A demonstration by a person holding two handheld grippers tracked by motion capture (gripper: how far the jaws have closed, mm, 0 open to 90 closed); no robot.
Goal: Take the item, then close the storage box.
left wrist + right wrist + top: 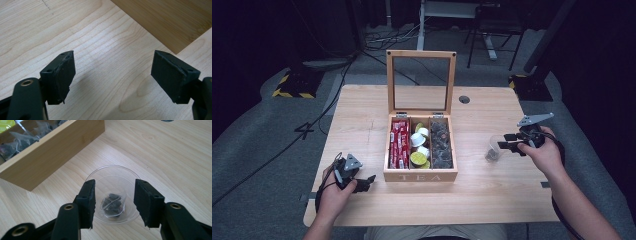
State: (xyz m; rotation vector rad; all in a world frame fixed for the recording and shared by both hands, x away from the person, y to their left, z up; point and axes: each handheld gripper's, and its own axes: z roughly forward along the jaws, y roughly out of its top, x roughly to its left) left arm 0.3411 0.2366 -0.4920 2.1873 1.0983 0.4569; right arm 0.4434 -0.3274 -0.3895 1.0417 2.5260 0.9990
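R gripper (113,202) jaws apart over clear cup (112,173), right of tea box (420,175); tea bag (112,205) in cup. L gripper (112,75) spread, empty. I judge a jaw could tip the cup.

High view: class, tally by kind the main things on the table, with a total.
Wooden tea box: 1
Clear cup holding a tea bag: 1
Hand-held grippers, left hand-held gripper and right hand-held gripper: 2
Total: 4
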